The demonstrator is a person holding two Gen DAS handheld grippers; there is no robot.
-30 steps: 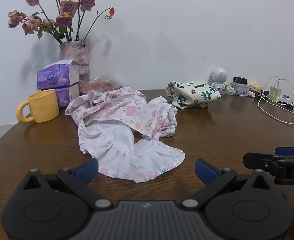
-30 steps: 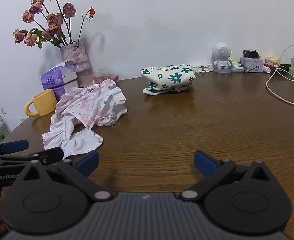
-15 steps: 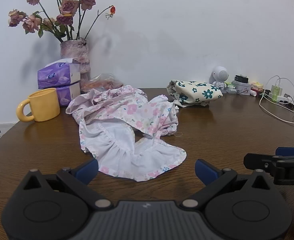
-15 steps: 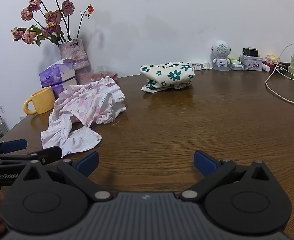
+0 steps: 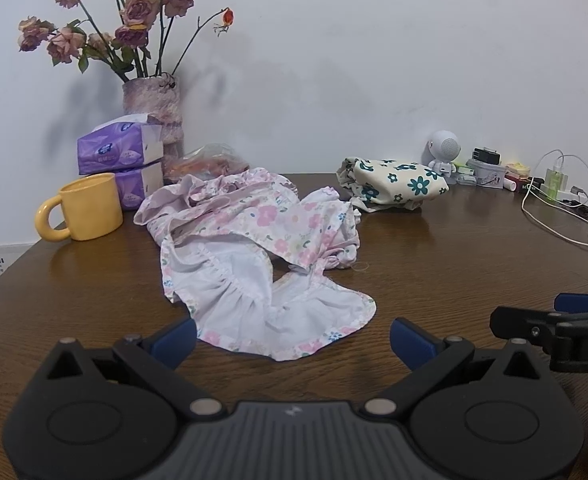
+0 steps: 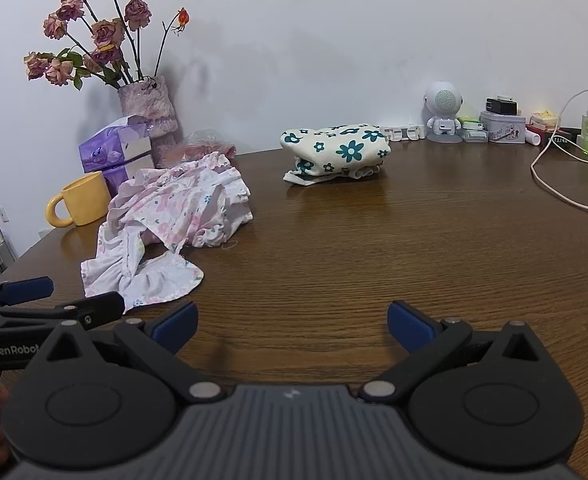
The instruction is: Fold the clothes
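A crumpled pink floral garment [image 5: 262,256] [image 6: 166,232] lies in a heap on the brown wooden table [image 5: 454,272]. Its white ruffled hem reaches to just in front of my left gripper [image 5: 292,340], which is open and holds nothing. My right gripper [image 6: 290,322] is open too, over bare wood to the right of the garment. A folded cream garment with teal flowers [image 5: 390,188] [image 6: 336,150] rests farther back. In each view the other gripper shows at the frame's edge.
A yellow mug [image 5: 82,206], stacked purple tissue packs [image 5: 120,160] and a vase of dried roses [image 5: 152,116] stand at the back left. A small white robot figure [image 6: 444,114], boxes, chargers and a white cable [image 6: 562,196] line the back right.
Both grippers have crept slightly forward toward the floral garment; its hem now lies closer to the left fingertips. Both stayed open and the clothes have not moved.
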